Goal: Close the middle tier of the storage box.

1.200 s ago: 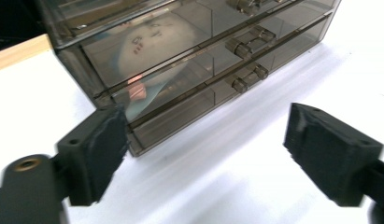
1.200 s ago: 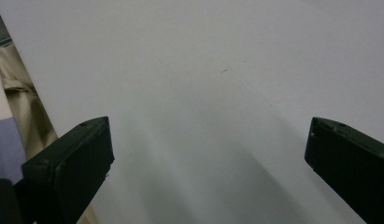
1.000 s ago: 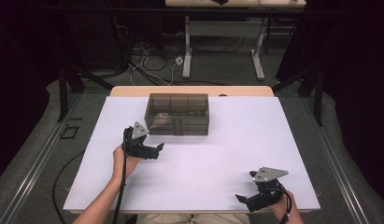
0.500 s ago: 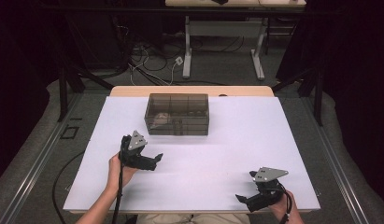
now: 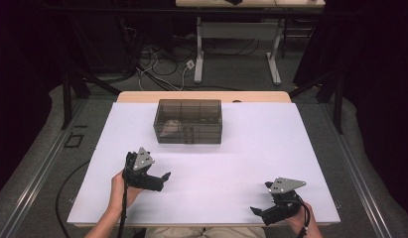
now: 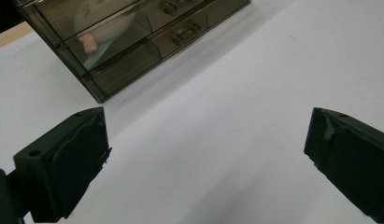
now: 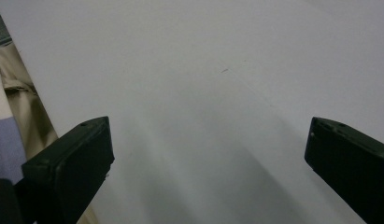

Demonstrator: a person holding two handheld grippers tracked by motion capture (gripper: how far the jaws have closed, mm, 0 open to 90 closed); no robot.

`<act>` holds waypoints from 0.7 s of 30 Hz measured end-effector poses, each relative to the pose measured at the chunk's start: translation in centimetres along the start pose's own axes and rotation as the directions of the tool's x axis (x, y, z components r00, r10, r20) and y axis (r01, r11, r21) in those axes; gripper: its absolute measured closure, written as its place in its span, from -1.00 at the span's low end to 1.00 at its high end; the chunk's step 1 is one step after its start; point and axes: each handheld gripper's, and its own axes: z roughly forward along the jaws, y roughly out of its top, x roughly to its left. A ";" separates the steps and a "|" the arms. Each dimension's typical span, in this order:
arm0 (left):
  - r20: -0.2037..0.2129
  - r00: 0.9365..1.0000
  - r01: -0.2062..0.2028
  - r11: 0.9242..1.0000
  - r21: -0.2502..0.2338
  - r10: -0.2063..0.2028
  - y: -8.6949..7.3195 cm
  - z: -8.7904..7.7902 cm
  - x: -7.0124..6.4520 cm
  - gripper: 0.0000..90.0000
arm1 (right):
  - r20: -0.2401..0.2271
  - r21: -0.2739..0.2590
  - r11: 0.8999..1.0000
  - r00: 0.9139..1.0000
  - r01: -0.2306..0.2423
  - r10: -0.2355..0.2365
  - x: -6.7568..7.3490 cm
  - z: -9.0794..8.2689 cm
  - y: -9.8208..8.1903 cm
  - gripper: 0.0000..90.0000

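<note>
A smoky see-through drawer box (image 5: pixel 188 121) stands at the back middle of the white table (image 5: pixel 251 153); in the left gripper view the box (image 6: pixel 133 37) shows closed drawers with small handles and a pale object inside. My left gripper (image 5: pixel 162 179) hovers over the table's front left, open, jaws wide apart with nothing between them (image 6: pixel 206 149). My right gripper (image 5: pixel 257 212) rests near the front right edge, open and empty (image 7: pixel 206 158), pointing left along the table front.
The table's near edge and the person's light trousers (image 7: pixel 21 107) lie just left of the right gripper's jaws. Black cables (image 5: pixel 123 213) trail from the grippers. Beyond the table stand a desk frame (image 5: pixel 236 49) and floor cables.
The left gripper has drawn back from the box toward the front left of the table. The right gripper has stayed put.
</note>
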 end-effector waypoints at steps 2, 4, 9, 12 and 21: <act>0.005 1.000 0.002 1.000 -0.003 -0.002 -0.1 -0.2 -0.3 -1.00 | 0.001 0.003 1.000 1.000 -0.001 0.001 0.0 0.0 0.0 -0.98; 0.010 1.000 -0.004 1.000 0.001 0.004 -0.3 -0.4 -0.6 -1.00 | 0.002 0.002 1.000 1.000 0.000 0.000 0.0 0.0 0.0 -0.98; 0.008 1.000 -0.019 1.000 0.008 0.018 -0.7 -0.9 -0.9 -1.00 | 0.002 0.003 1.000 1.000 -0.001 0.001 0.0 0.0 0.0 -0.98; 0.006 1.000 -0.006 1.000 0.008 0.006 -1.1 -1.2 -0.9 -1.00 | 0.002 0.002 1.000 1.000 0.000 0.000 0.0 0.0 0.0 -0.98; 0.012 1.000 0.000 1.000 -0.009 0.000 -1.7 -2.2 -1.7 -1.00 | 0.005 -0.002 1.000 1.000 -0.005 0.005 0.0 0.1 0.0 -0.98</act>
